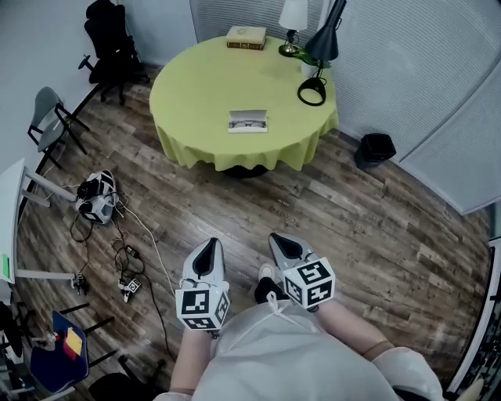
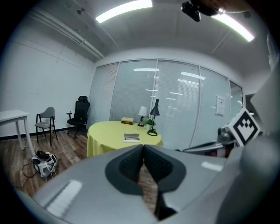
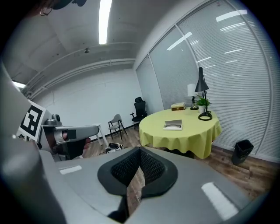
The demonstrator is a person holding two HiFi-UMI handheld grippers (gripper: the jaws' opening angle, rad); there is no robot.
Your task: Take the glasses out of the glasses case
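An open white glasses case (image 1: 247, 121) with dark glasses in it lies near the front of a round table with a yellow-green cloth (image 1: 196, 86). The case (image 2: 131, 138) is small and distant in the left gripper view, and the case (image 3: 173, 125) is likewise far off in the right gripper view. My left gripper (image 1: 207, 252) and right gripper (image 1: 283, 244) are held close to the person's body, well short of the table. Both are shut with nothing between their jaws.
On the table's far side are a book (image 1: 246, 37), a white lamp (image 1: 293, 22), a black desk lamp (image 1: 319, 59) and a small plant. Cables and a bag (image 1: 96, 196) lie on the wood floor at left. A black bin (image 1: 374, 149) stands right of the table; chairs (image 1: 109, 43) at left.
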